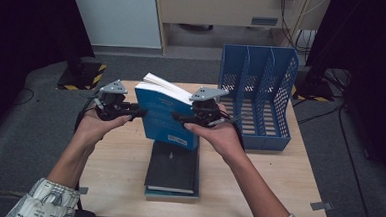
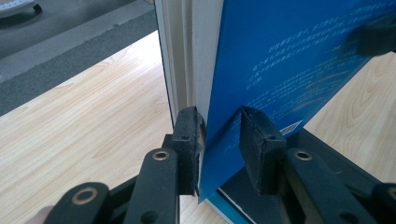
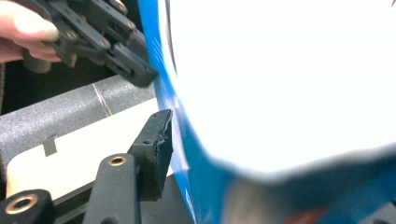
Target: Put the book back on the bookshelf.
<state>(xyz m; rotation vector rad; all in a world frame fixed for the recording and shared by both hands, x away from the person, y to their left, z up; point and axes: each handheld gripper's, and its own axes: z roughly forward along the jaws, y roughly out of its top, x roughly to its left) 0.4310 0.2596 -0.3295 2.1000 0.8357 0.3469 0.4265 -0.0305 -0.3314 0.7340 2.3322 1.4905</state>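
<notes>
An upright blue book (image 1: 164, 118), white pages fanned at the top, is between my two grippers over a dark book (image 1: 173, 165) lying on the table. My left gripper (image 1: 139, 114) is shut on the blue book's (image 2: 289, 60) left edge, with one pad (image 2: 189, 135) against the pages and the other on the cover. My right gripper (image 1: 176, 119) straddles the book's right edge. Its near pad (image 3: 156, 149) sits just off the blue cover (image 3: 187, 182), and its other jaw is a blur behind the pages. I cannot tell whether the book's lower edge rests on the dark book.
The dark book lies on a teal one (image 1: 172, 193) at the front middle of the wooden table (image 1: 276, 193). A blue slotted file rack (image 1: 257, 99) stands at the back right. The person's hands and patterned sleeves come in from below.
</notes>
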